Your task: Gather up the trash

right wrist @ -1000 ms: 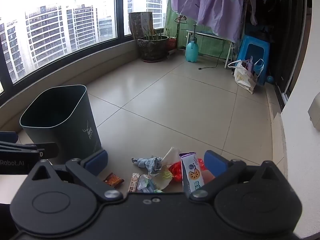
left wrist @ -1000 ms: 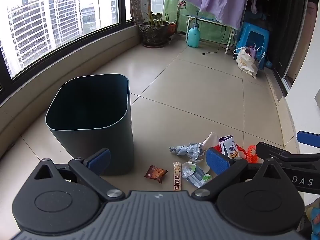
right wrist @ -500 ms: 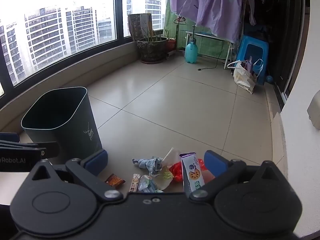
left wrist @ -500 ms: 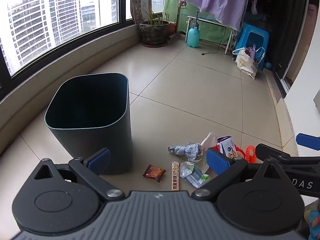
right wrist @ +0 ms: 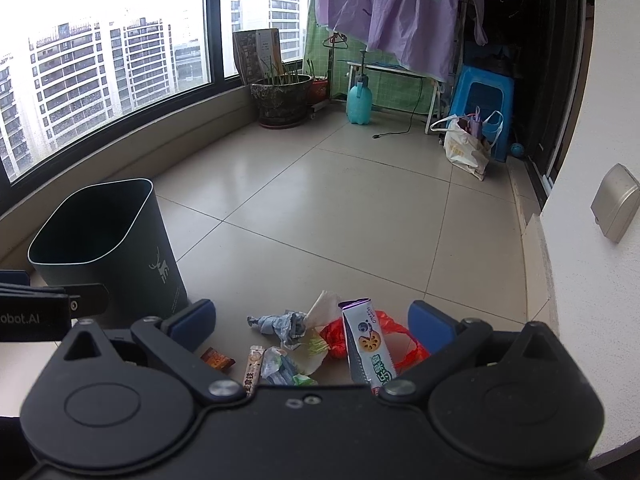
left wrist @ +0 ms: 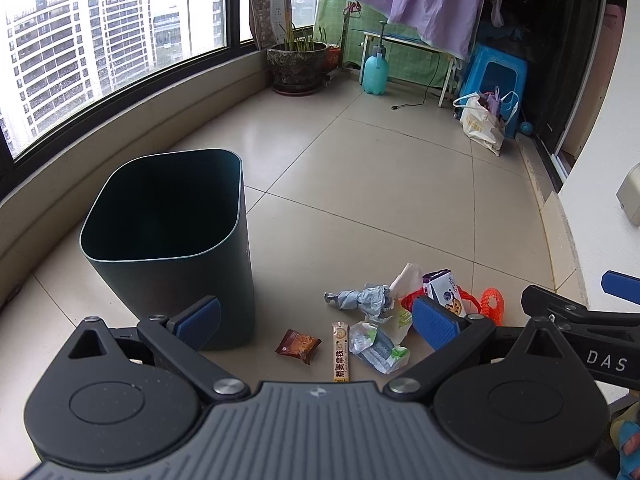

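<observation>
A: How do the two tools stand?

B: The left gripper (left wrist: 316,320) has its blue-padded jaws spread wide with nothing between them. The right gripper (right wrist: 310,324) is the same: wide apart, gripping nothing.

A: What lies closest ahead of the left one?

B: Just beyond its jaw gap, on the beige tiled floor (left wrist: 360,184), a small brown snack wrapper (left wrist: 298,345), a narrow tan stick sachet (left wrist: 341,352) beside it, and a crumpled clear plastic wrapper with green print (left wrist: 378,346). A little further out sits a crumpled grey-blue paper wad (left wrist: 360,298).

A: And before the right one?

B: An upright purple-and-white biscuit carton (right wrist: 366,344) stands just inside its jaw opening, against a red plastic bag (right wrist: 336,334), with a white tissue scrap (right wrist: 322,310) beyond.

A: The bin?

B: The dark green rounded-square plastic bin (left wrist: 172,248) stands upright, ahead and left of both tools, behind the left gripper's left pad, close to the litter but apart from it.
</observation>
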Tool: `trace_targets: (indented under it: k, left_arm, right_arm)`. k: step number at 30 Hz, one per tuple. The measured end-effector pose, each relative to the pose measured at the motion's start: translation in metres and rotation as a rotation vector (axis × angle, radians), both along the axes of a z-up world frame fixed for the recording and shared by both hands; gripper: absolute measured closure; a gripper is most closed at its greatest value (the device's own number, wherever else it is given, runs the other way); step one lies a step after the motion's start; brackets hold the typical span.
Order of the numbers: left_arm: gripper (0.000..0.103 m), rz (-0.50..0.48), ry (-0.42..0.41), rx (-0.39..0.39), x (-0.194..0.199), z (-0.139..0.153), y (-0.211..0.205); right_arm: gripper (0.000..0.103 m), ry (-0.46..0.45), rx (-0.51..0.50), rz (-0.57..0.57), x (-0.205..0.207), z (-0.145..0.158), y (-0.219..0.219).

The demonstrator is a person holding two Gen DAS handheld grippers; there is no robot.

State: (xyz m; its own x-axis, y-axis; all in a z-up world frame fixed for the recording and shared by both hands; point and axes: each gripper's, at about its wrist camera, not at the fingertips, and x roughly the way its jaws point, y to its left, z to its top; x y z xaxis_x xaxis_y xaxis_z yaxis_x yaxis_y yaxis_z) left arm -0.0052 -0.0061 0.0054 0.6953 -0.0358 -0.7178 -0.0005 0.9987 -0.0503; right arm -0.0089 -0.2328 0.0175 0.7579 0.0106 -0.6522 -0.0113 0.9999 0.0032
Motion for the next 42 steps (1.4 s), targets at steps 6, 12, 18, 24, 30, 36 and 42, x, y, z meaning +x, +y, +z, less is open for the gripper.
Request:
trace_targets:
  k: [6,12,18,24,30,36,42]
  left_arm:
    - [0.000,-0.002,-0.001,0.006,-0.002,0.000,-0.002]
    - [0.000,-0.003,0.000,0.004,-0.003,-0.001,-0.002]
    - [0.000,-0.002,0.013,0.012,-0.001,-0.004,-0.003]
    - [0.000,-0.005,0.028,0.013,-0.001,-0.007,-0.002]
    - [0.000,-0.002,0.048,0.013,-0.004,-0.008,-0.001]
    - [0.000,-0.001,0.050,0.014,-0.007,-0.007,-0.001]
    - [0.000,-0.001,0.058,0.015,-0.007,-0.006,0.001]
  right_arm:
    - [0.000,-0.032,-0.044,-0.039,-0.008,0.002,0.003]
    - [0.000,-0.027,-0.068,-0.033,-0.008,0.001,0.007]
    - [0.000,-0.008,-0.076,-0.041,-0.003,0.001,0.008]
    - [0.000,0.043,-0.064,-0.057,-0.004,-0.004,0.008]
    - [0.000,0.053,-0.058,-0.045,-0.010,-0.003,0.009]
    - [0.000,0.063,-0.048,-0.039,-0.013,-0.003,0.007]
    - [0.000,0.069,-0.053,-0.031,-0.012,-0.003,0.008]
